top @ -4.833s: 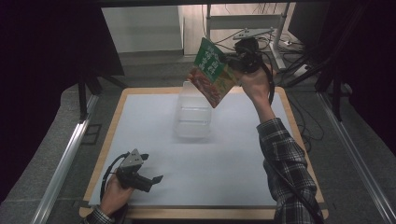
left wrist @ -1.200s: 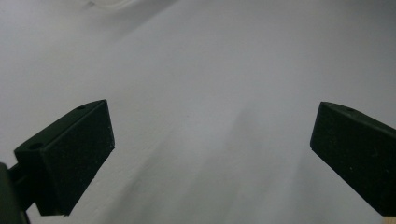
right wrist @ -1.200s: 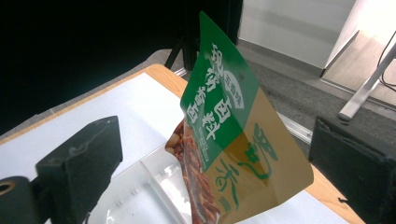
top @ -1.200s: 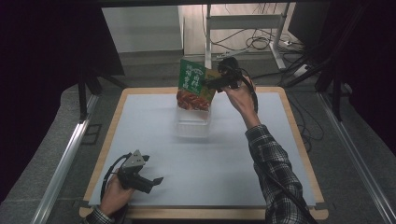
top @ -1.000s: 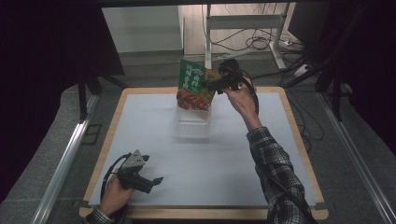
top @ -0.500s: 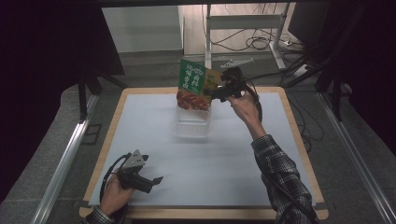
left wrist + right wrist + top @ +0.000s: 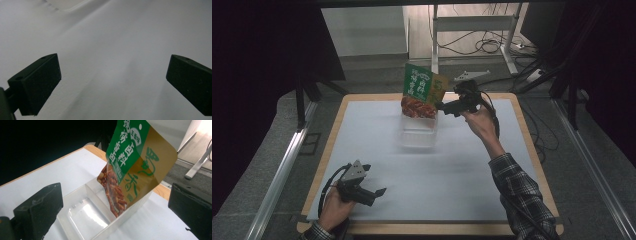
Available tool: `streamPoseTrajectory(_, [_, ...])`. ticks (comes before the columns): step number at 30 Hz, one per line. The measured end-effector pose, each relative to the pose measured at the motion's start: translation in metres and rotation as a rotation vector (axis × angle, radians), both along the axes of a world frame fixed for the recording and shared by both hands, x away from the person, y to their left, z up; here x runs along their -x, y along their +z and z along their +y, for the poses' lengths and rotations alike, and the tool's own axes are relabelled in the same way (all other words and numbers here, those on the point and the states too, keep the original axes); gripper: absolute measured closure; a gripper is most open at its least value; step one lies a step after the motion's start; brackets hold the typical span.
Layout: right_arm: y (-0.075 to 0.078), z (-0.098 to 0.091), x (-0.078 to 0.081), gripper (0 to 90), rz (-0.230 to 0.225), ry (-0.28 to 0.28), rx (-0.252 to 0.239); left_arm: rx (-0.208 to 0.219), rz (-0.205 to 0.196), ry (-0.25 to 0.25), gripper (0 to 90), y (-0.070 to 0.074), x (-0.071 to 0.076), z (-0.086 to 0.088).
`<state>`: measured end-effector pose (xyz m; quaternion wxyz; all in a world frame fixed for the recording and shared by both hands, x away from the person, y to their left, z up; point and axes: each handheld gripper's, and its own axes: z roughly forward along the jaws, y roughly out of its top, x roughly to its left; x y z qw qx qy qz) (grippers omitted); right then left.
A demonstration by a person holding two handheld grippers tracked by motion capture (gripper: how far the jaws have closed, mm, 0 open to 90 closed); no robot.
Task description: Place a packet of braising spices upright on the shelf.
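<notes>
A green and gold snack packet (image 7: 421, 90) (image 7: 132, 167) stands on end in a clear plastic container (image 7: 416, 136) (image 7: 82, 220), leaning against its far wall. My right gripper (image 7: 441, 106) (image 7: 116, 205) hovers just right of the packet with its jaws wide open and apart from it. The left gripper (image 7: 374, 195) (image 7: 112, 80) rests open on the white mat (image 7: 462, 170) at the front left, with nothing between its jaws.
The mat covers a wooden-edged table (image 7: 532, 150). Metal rails (image 7: 282, 170) run along the left side. Beyond the far edge stand a desk frame (image 7: 472, 30) and floor cables (image 7: 492, 47). Dark screens flank both sides.
The right gripper brought the packet down and left from the air into the container, then opened and drew back slightly to the right. The left gripper has not moved.
</notes>
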<state>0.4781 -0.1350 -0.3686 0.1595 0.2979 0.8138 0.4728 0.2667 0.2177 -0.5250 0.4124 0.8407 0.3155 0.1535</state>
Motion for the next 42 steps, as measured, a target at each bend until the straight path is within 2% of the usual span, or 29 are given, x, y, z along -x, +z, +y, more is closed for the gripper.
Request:
streamPoseTrajectory(11, [-0.009, -0.010, 0.016, 0.0, 0.004, -0.001, 0.014, -0.002, 0.005, 0.001, 0.0, 0.000, 0.000, 0.000])
streamPoseTrajectory(18, [-0.015, -0.017, 0.028, 0.0, 0.029, -0.014, -0.008, -0.001, 0.016, -0.004, 0.0, -0.001, -0.001, 0.000])
streamPoseTrajectory(20, [-0.017, -0.019, 0.031, 0.0, 0.028, -0.013, -0.007, -0.012, 0.016, -0.009, 0.0, -0.001, 0.000, -0.001])
streamPoseTrajectory(29, [-0.028, -0.029, 0.043, 0.0, 0.030, -0.026, -0.014, -0.007, 0.020, -0.009, 0.0, -0.001, 0.000, -0.001])
streamPoseTrajectory(36, [-0.040, -0.035, 0.052, 0.0, 0.034, -0.034, 0.003, -0.011, 0.019, -0.013, 0.0, -0.001, 0.000, -0.002])
streamPoseTrajectory(42, [-0.049, -0.039, 0.060, 0.0, 0.019, -0.031, 0.040, -0.013, 0.021, -0.016, 0.0, -0.001, 0.000, -0.002])
